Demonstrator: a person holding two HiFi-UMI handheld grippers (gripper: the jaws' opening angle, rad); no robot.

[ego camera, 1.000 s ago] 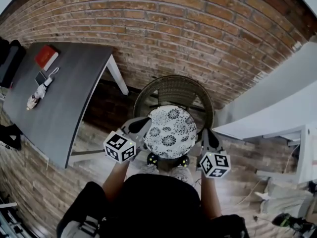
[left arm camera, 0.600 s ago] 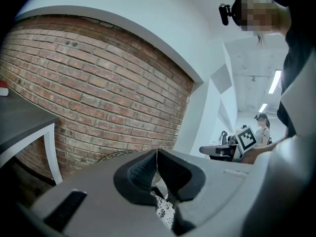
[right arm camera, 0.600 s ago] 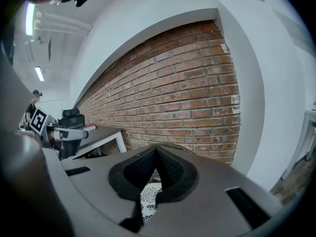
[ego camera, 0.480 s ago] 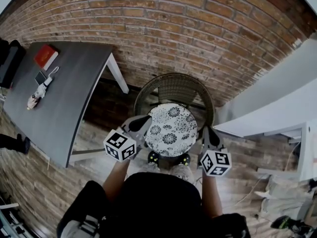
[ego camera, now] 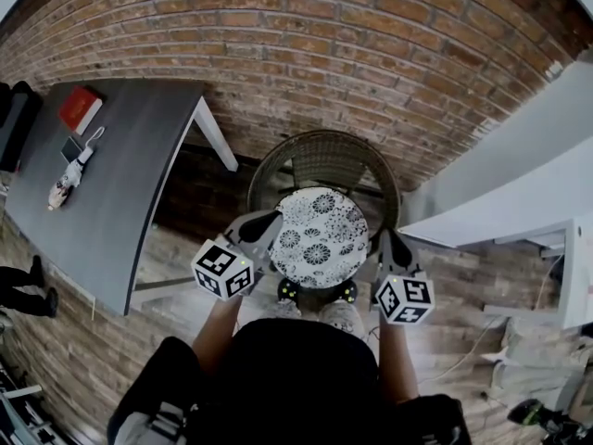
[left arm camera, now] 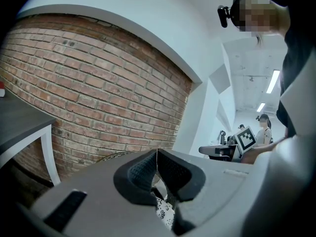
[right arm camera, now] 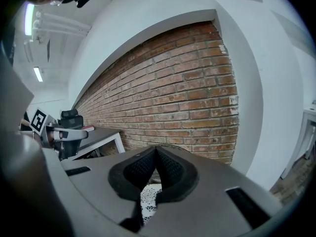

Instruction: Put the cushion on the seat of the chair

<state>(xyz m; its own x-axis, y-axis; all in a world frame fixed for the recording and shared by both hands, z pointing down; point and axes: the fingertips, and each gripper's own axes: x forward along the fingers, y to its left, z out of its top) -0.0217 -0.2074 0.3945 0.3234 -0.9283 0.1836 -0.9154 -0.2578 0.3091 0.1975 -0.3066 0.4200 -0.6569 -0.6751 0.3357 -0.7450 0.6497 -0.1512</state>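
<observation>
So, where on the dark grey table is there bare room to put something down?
The dark grey table is bare along its side near the white leg. Its left side is crowded: red book, dark phone, small white object.

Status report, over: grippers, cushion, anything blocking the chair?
Left gripper and right gripper shut on cushion edges. Cushion held over wicker chair. Nothing visible in the way.

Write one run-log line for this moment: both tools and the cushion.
left tool: shut on cushion | right tool: shut on cushion | cushion: between tools, over seat of chair | resting on seat: cannot tell
</observation>
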